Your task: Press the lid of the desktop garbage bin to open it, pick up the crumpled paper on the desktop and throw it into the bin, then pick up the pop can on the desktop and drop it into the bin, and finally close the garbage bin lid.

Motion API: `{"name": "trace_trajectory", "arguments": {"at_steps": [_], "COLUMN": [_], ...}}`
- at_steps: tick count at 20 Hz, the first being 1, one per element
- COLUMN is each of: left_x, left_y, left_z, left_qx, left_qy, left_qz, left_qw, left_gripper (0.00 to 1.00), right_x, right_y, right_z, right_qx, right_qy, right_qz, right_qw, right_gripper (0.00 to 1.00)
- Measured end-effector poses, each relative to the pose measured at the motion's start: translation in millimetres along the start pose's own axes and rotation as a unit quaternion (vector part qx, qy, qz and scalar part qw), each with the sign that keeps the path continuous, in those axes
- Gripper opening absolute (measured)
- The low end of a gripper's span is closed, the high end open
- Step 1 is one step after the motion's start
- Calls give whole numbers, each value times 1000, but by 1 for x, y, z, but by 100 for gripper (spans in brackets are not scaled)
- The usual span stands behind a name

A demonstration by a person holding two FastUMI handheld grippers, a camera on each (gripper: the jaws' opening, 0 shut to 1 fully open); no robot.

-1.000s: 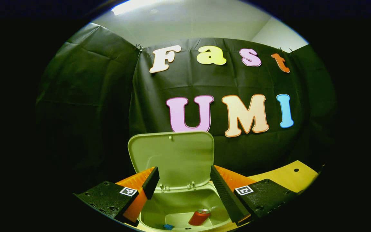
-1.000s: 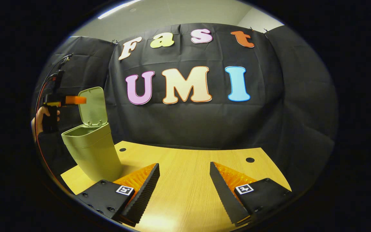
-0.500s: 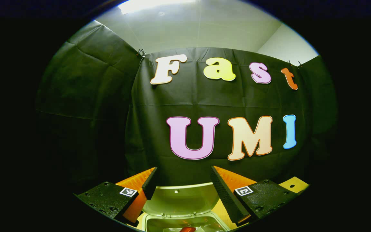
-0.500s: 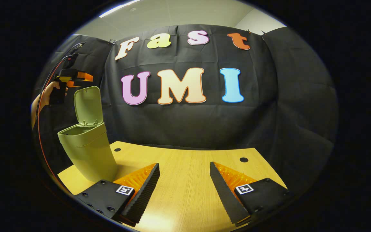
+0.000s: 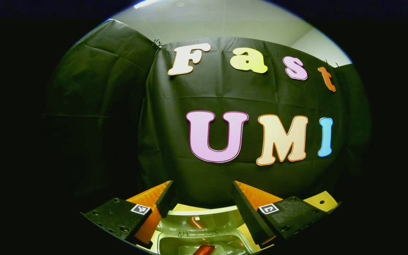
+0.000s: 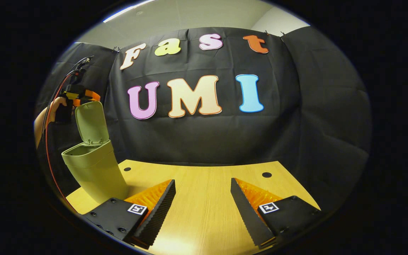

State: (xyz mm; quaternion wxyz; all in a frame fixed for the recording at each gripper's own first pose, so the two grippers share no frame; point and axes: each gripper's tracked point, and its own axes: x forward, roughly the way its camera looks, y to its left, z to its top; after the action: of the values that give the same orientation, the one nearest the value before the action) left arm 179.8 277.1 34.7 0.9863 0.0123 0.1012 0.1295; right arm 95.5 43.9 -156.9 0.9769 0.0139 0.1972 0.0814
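both grippers' jaws wide, empty; we set left gripper (image 5: 201, 198) atop raised lid (image 6: 91, 122), press forward gently until bin (image 6: 94, 170) latches.

pop can (image 5: 204, 249): only its red upper end shows at the bottom edge of the left gripper view; rest cut off
garbage bin (image 5: 204, 244): left gripper view cuts off the body, just the rim and hinge area show
bin interior (image 6: 83, 150): contents hidden behind the near wall in the right gripper view
left gripper (image 6: 90, 95): small and far off at the lid's (image 6: 91, 122) top edge; contact with lid too small to tell, finger gap unreadable there
hand (image 6: 58, 106): partly hidden behind the gripper handle, forearm cut off at the edge
tabletop (image 5: 322, 202): one corner shows past the finger
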Motion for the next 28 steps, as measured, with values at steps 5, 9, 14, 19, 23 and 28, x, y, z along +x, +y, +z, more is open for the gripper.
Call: {"name": "trace_trajectory", "arguments": {"at_steps": [5,9,14,19,23,28], "left_x": [-46,-76,-102,-115,-121,-126], "left_y": [-6,-18,-26,-40,-40,-36], "left_z": [-19,-44,-79,-108,-132,-160], "left_qx": [-9,-17,16,12,-1,-4], "left_qy": [2,9,9,17,36,59], "left_qz": [4,-3,-1,-12,-11,-7], "left_qw": [1000,1000,1000,1000,999,998], "left_gripper": [93,95,94,94,94,95], "right_x": [11,17,22,24,23,22], "right_y": [15,22,27,32,34,36], "right_z": [2,3,0,-4,-8,-12], "right_qx": [-10,-14,-26,-34,-47,-59], "right_qy": [4,5,15,21,27,32], "right_qz": [34,56,73,81,82,82], "right_qw": [999,998,997,996,995,994], "right_gripper": [98,100,98,98,98,98]}}
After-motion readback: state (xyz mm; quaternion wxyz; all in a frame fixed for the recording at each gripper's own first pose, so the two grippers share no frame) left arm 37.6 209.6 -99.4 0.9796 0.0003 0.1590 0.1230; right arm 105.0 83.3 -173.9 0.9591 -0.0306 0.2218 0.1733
